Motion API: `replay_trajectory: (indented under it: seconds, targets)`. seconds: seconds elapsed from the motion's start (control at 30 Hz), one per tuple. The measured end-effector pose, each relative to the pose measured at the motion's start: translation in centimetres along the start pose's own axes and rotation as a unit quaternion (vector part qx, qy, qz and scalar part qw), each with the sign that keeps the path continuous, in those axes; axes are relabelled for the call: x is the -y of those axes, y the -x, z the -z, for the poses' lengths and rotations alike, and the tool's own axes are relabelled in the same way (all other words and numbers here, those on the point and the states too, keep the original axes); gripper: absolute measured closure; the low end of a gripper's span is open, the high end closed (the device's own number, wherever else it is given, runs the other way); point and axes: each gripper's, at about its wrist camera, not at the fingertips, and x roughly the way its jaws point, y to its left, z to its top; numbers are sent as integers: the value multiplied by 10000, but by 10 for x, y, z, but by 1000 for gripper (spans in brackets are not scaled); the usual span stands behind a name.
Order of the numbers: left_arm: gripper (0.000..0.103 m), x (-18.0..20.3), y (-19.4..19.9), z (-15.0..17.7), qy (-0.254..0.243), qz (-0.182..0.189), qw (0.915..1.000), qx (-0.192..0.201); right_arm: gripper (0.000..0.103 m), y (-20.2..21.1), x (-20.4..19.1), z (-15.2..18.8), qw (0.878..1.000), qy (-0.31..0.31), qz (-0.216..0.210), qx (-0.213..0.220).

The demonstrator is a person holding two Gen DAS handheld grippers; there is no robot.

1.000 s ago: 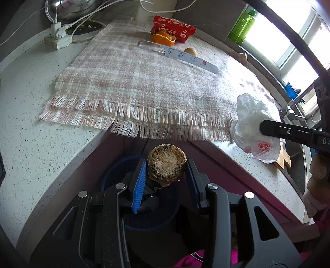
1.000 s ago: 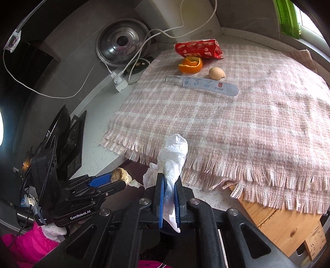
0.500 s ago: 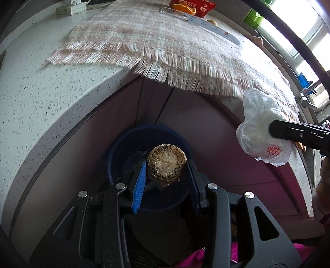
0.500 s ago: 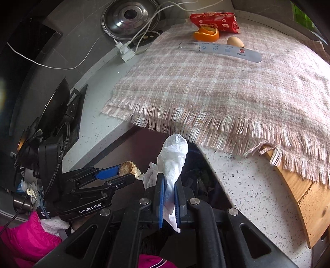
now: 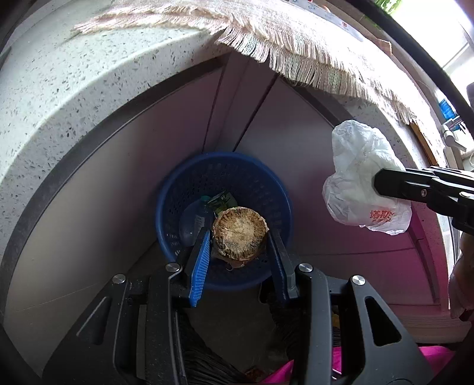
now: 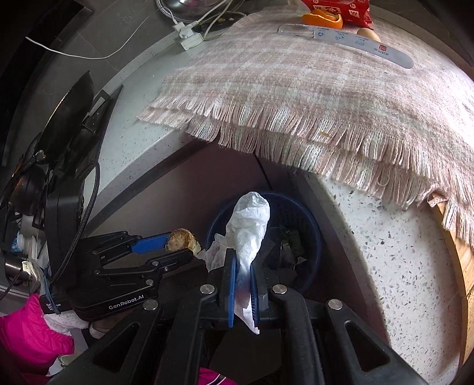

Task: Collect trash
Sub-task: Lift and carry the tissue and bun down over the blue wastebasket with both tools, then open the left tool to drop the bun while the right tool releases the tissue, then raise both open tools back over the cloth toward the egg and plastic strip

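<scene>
My left gripper is shut on a round brown corn cob stub, held right above a blue perforated trash basket on the floor below the counter. Some scraps lie in the basket. My right gripper is shut on a crumpled white plastic bag, which hangs over the same basket. In the left wrist view the bag and the right gripper sit to the right of the basket. The right wrist view shows the left gripper with the cob left of the bag.
A fringed pink plaid cloth overhangs the speckled white counter. On it lie a red wrapper, an orange peel, an eggshell and a long white strip. A power strip with cables lies at the back. Grey cabinet doors stand behind the basket.
Both grippers have sunk from counter height to below the counter's edge. The blue basket has come fully into view under the cob and the bag. Both grips are unchanged.
</scene>
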Motion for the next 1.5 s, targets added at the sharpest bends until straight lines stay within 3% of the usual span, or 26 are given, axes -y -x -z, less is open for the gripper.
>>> replay_trajectory:
  seconds: [0.83, 0.97, 1.2, 1.5]
  targets:
    - [65, -14, -50, -5, 158, -67, 9991, -400, 92, -50, -3, -3, 9991, 128, 96, -386]
    - [65, -14, -52, -8, 155, -77, 9990, -419, 80, -48, 0, -2, 9993, 136, 112, -344]
    - [64, -13, -52, -10, 133, -63, 9988, -477, 75, -42, 5, -7, 9994, 132, 86, -300]
    - [44, -10, -45, -15, 76, -72, 9992, -384, 71, -34, 1, -12, 9997, 113, 31, -219]
